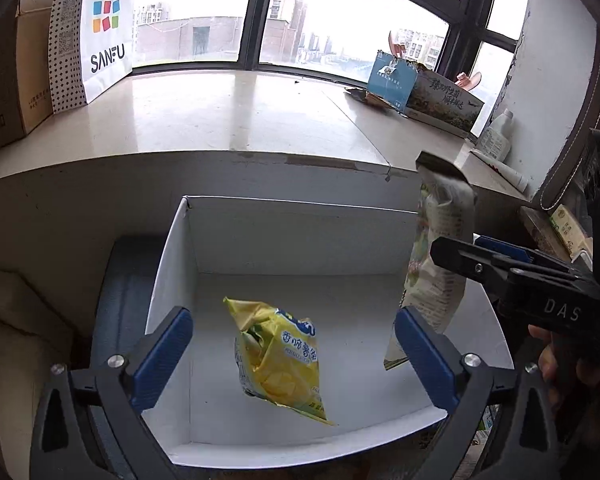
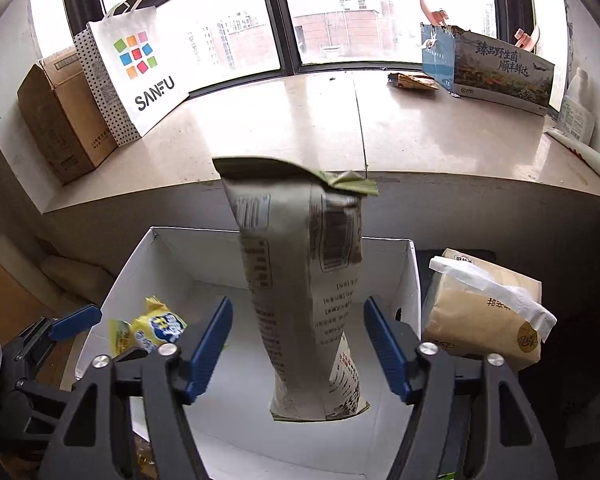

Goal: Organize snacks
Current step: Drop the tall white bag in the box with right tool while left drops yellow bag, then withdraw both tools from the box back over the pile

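Left gripper (image 1: pixel 292 354), jaws spread and empty, hangs over the white box (image 1: pixel 300 216); the yellow chip bag (image 1: pixel 278 360) appears below it, contact with the floor unclear. Right gripper (image 2: pixel 298 346), jaws apart, flanks the upright grey-green snack bag (image 2: pixel 304 292) over the box; no pad contact is visible, and its support cannot be determined. A tissue pack (image 2: pixel 484 312) sits right of the box, with the windowsill (image 2: pixel 284 128) beyond.

left gripper (image 1: pixel 292 356): fingers spread wide, nothing between | yellow bag (image 1: pixel 280 356): over white box (image 1: pixel 300 236) floor | right gripper (image 1: pixel 456 248): enters from right, fingers at tall pale bag (image 1: pixel 436 264) above box's right side | sill (image 1: pixel 220 112): SANFU bag (image 1: pixel 100 28), carton (image 1: pixel 424 92)
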Tool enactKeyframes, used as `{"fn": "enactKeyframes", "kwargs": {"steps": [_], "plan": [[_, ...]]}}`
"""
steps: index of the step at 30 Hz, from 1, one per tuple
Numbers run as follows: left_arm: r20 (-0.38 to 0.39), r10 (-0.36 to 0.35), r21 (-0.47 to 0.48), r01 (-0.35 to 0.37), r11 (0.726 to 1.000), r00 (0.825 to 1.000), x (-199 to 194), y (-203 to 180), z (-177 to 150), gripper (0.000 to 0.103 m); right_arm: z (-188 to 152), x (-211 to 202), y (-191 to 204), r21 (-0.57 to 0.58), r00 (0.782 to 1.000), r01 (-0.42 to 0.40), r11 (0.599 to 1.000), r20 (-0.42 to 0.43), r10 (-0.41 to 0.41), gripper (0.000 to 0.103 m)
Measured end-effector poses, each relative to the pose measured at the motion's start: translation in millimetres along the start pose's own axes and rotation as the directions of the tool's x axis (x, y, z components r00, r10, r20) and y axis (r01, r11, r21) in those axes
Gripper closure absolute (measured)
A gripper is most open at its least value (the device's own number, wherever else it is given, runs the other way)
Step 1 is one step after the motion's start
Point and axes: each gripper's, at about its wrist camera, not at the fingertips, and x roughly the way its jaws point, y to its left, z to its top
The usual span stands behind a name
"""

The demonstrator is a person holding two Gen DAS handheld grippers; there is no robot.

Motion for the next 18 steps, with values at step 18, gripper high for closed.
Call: {"fn": "enactKeyframes", "kwargs": {"steps": [18], "plan": [[0.304,-0.098,0.102,0.07,0.992,0.948,-134.1,-24.0,-66.0,0.0,-53.4,-116.3,-22.1,0.045,0.953,-0.086,0.995,0.295,0.069,0.0]]}}
